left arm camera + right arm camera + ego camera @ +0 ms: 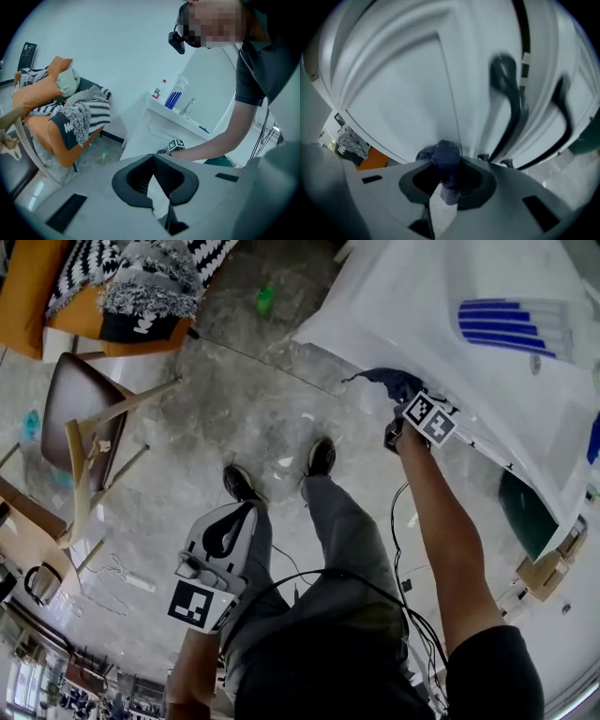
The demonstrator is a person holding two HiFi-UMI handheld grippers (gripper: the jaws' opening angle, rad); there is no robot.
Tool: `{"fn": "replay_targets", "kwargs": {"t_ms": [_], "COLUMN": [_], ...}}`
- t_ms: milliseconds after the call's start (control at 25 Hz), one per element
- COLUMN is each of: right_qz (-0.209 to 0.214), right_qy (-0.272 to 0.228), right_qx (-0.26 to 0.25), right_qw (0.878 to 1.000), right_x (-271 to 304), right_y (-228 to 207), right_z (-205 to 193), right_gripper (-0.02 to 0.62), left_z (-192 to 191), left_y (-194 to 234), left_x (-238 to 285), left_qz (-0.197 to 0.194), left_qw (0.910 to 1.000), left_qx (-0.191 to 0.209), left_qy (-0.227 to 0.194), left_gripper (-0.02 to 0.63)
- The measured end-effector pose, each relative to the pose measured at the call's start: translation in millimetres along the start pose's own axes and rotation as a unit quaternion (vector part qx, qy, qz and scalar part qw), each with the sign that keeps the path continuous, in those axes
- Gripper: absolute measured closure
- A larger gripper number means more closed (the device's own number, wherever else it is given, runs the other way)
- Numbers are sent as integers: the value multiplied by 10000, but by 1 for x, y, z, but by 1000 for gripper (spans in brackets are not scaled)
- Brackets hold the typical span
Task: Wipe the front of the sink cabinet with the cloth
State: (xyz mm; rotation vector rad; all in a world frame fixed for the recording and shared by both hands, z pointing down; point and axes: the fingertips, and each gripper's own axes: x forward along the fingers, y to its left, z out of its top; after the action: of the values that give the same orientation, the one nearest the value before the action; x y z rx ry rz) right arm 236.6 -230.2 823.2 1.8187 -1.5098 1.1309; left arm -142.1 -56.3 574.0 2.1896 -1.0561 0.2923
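The white sink cabinet (441,343) fills the upper right of the head view. My right gripper (405,401) is shut on a dark blue cloth (386,382) and holds it against the cabinet front. The right gripper view shows the cloth (449,185) bunched between the jaws of the right gripper (447,165), pressed to a panelled door (403,89) just left of two dark handles (508,93). My left gripper (244,512) hangs low beside the person's leg, away from the cabinet. In its own view the left gripper (153,157) is shut with nothing in it, and the cabinet (154,126) stands beyond.
An orange chair heaped with clothes (112,287) and a wooden chair (84,427) stand at the left. A green bottle (265,299) lies on the floor. Cables trail by the person's feet. Bottles (174,96) and a tap (189,107) stand on the sink top.
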Motion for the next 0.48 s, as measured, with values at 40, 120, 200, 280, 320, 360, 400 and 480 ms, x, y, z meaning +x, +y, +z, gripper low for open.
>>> {"fn": "replay_targets", "kwargs": {"t_ms": [40,120,200,280,320,360,400,480], "right_qz": [33,120,253,348,403,458,493,503], "right_qy": [-90,-219,-286,-336,-358,-380,-417,-569], "right_qx": [-16,-163,-283,-402,-451,-515,-617,-890], "right_qw": [10000,9996,9989,9980,9975,9969,9960,9931], "right_x": [-14,-35,-47,-54,-56,-58,-62,-77], "right_y": [8,27,44,55,60,66,72,77], "right_z": [9,22,35,52,60,65,69,74], "right_gripper": [512,512,512,512,512,512,512,512], "left_z": [7,19,25,28,31,36,41,52], "left_y": [-4,-15,-26,-35,-36,-35,-31,-19], "left_x": [-4,-12,-18,-22,-26,-33,-42,-65], "left_qz": [-11,-14,-39,-34,39,156,287,506], "left_qw": [10000,10000,9998,9990,9987,9985,9984,9983], "left_qx": [15,3,98,206,192,141,87,81], "left_qy": [-7,50,171,384,465,496,471,273], "left_gripper": [601,601,601,601,601,601,601,601]}}
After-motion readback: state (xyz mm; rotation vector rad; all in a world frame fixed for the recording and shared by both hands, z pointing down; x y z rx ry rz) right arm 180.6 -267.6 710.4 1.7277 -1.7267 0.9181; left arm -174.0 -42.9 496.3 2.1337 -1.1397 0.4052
